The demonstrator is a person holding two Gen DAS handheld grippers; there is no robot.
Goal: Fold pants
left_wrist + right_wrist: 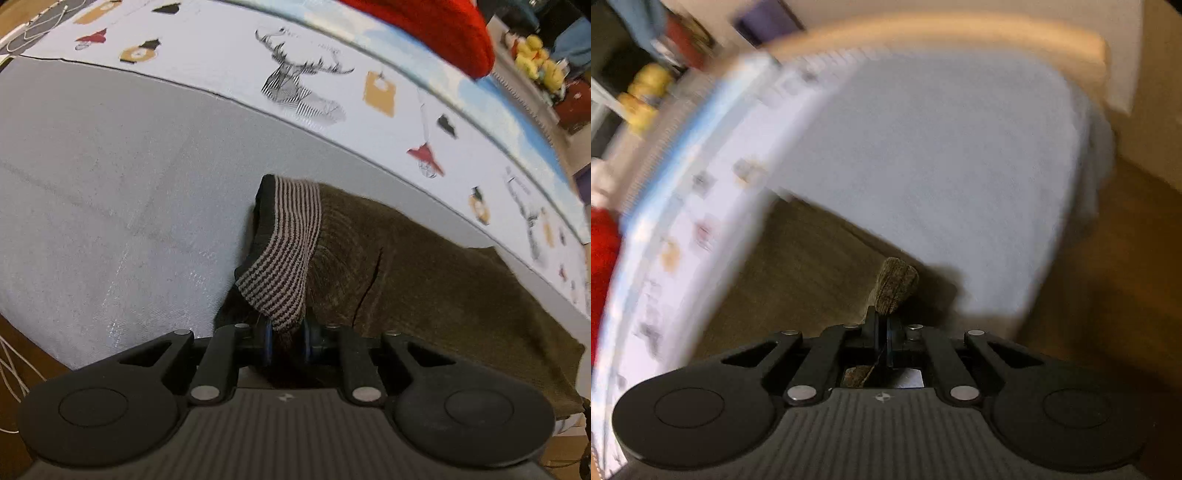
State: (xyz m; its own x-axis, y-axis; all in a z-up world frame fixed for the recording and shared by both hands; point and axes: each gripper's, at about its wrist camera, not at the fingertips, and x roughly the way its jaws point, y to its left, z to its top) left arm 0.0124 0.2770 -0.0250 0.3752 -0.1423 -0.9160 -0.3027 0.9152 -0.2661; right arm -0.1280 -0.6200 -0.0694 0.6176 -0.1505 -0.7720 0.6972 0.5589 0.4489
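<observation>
Pinched between the closed jaws of my left hand-held gripper (287, 341) is the striped cuff (286, 254) of the olive pants (424, 280), which spread ahead and to its right over the grey bed (110, 184). My right hand-held gripper (882, 325) is clamped on another bunched edge of the pants (895, 286), the rest lying ahead to its left beside the patterned sheet (713, 206).
</observation>
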